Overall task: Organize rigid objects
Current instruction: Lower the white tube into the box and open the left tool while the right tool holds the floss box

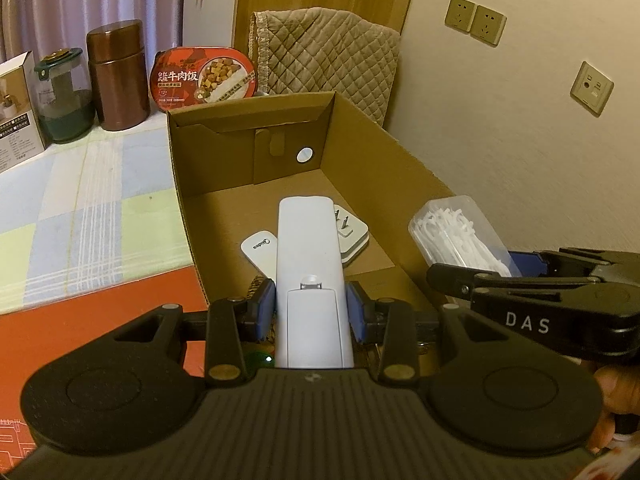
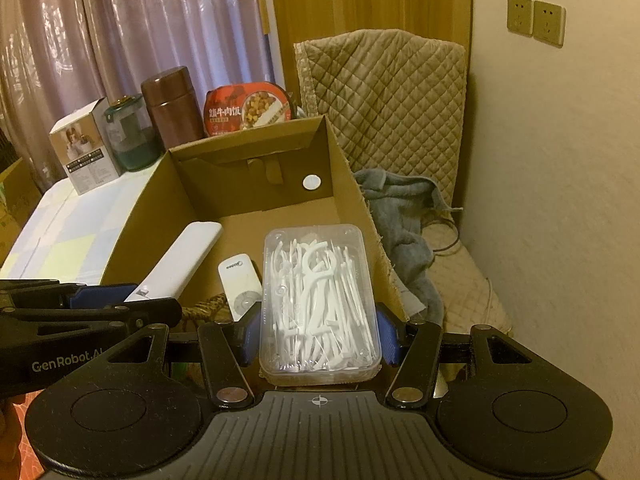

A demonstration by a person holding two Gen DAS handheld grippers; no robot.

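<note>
Both grippers loaded above the open brown cardboard box [image 1: 360, 152].
My left gripper [image 1: 311, 304] clamps the long white plastic remote [image 1: 308, 248]; my right gripper [image 2: 318, 336] clamps the clear plastic floss-pick tub [image 2: 318, 300], probably ready to drop inside.

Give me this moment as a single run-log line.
left claw: shut on white remote | right claw: shut on floss pick box | both over cardboard box | inside: small remote, plug adapter

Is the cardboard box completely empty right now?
No, the cardboard box already holds a small white remote and a white plug adapter on its floor.
</note>
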